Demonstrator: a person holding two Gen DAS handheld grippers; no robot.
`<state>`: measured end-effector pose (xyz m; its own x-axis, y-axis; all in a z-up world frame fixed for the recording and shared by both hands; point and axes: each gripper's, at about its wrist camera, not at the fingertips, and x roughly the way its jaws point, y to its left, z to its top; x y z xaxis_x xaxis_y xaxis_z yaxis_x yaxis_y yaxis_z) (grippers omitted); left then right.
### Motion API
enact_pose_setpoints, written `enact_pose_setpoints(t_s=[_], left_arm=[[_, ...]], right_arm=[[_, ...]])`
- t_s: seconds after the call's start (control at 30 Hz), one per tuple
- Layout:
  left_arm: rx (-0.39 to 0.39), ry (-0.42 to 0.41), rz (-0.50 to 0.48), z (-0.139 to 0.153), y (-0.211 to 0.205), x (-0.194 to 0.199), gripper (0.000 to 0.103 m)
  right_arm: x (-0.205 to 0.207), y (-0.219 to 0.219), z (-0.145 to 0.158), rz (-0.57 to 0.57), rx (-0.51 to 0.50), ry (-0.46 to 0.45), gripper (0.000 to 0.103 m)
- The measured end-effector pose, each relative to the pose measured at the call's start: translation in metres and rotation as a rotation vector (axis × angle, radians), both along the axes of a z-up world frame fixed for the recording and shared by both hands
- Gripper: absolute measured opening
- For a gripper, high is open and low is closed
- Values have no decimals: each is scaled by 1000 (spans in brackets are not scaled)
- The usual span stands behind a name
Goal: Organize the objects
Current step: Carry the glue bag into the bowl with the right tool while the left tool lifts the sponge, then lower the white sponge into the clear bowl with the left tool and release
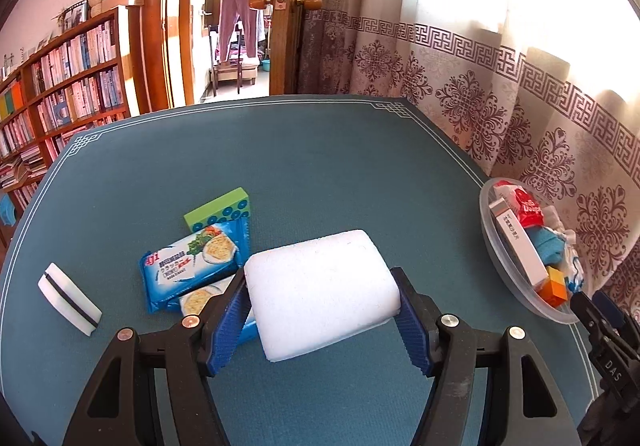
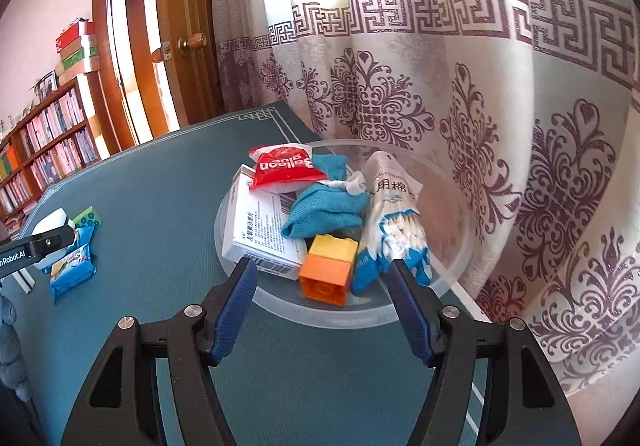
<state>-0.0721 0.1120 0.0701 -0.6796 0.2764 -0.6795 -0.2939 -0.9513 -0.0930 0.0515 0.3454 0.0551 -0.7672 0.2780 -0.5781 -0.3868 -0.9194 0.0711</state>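
On the teal felt tabletop (image 1: 320, 166), the left gripper (image 1: 324, 310) pinches a white rectangular foam sponge block (image 1: 320, 286) between its blue ribbed pads, held above the cloth beside blue cracker packets (image 1: 192, 266) and a green studded brick (image 1: 218, 208). Near the patterned curtain (image 2: 500, 126), the right gripper (image 2: 322, 298) stands spread and empty before the clear round plastic bowl (image 2: 460, 246), which holds an orange toy block (image 2: 326, 278), a white carton (image 2: 260, 234) and cotton swabs (image 2: 396, 230).

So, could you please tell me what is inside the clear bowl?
The clear bowl holds a white carton, red packet, blue cloth, cotton swabs and an orange-yellow block. Anything beneath them is covered.
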Motion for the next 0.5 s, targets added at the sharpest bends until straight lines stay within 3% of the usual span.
enact_pose_setpoints(t_s=[0.5], left_arm=[[17, -26, -222, 14, 77, 29, 71]], right_arm=[[31, 31, -24, -62, -99, -8, 69]])
